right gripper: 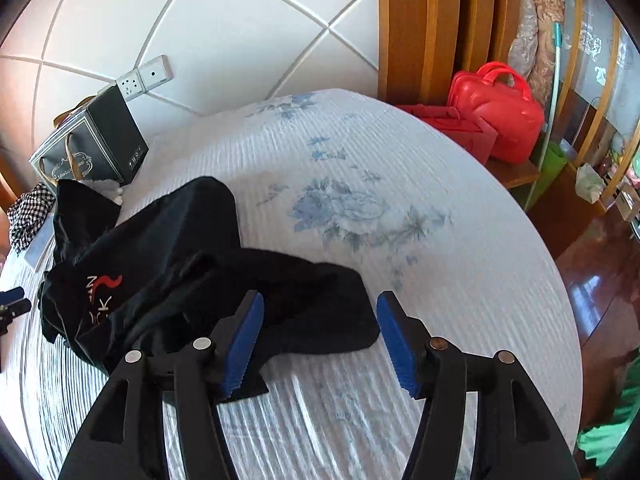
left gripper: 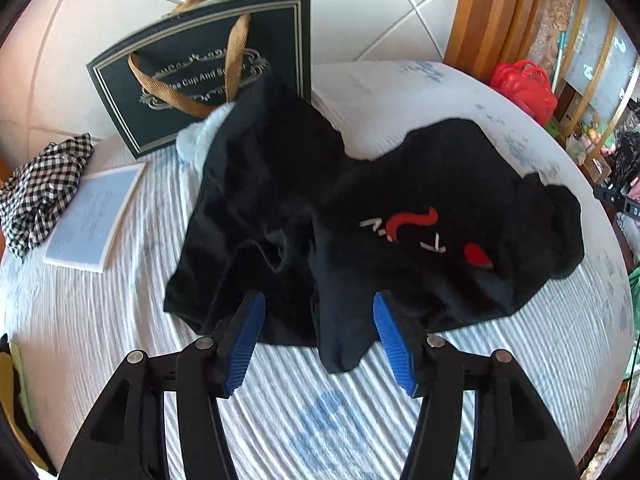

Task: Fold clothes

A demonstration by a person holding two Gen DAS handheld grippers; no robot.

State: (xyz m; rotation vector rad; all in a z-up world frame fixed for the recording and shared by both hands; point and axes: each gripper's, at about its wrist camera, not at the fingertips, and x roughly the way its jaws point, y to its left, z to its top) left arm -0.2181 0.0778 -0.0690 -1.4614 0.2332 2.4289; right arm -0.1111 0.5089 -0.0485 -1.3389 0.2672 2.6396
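Observation:
A crumpled black T-shirt (left gripper: 400,220) with a red and white print lies on the white bed (left gripper: 120,340). My left gripper (left gripper: 319,336) is open, its blue pads on either side of the shirt's near edge. In the right wrist view the same shirt (right gripper: 180,264) lies left of centre. My right gripper (right gripper: 320,336) is open over the shirt's right end, which looks like a sleeve. My left gripper's tip (right gripper: 12,308) shows at the far left edge of that view.
A dark gift bag (left gripper: 208,60) with brown handles stands at the back by the tiled wall. A checked cloth (left gripper: 44,188) and a pale blue booklet (left gripper: 94,216) lie at the left. A red bag (right gripper: 496,112) sits on a wooden shelf at the right.

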